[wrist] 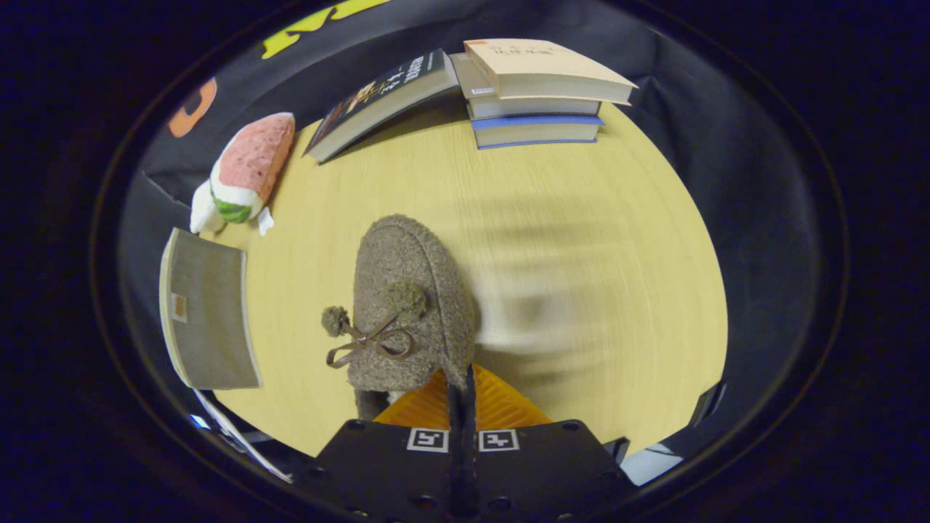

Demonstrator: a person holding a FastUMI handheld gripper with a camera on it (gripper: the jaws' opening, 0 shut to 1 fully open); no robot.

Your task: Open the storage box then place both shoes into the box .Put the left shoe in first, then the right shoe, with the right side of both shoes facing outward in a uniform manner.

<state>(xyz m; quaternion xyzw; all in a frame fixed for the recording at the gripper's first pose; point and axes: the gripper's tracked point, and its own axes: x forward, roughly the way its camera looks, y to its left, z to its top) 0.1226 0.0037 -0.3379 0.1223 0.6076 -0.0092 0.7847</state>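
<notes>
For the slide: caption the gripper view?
Tool closed on the fuzzy brown shoe over the wooden table.

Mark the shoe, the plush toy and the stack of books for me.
shoe [414,290]: gripper view, fuzzy upper near the pom-pom bow, its edge pinched in the shut fingers.
plush toy [251,167]: gripper view, pink body.
stack of books [538,109]: gripper view, page edges of the middle book.

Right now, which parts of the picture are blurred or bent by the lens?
In the gripper view, the shoe held at the closed gripper looks sharp; the table beside it is smeared by motion blur; the fisheye bows the table edge and the grey book.
</notes>
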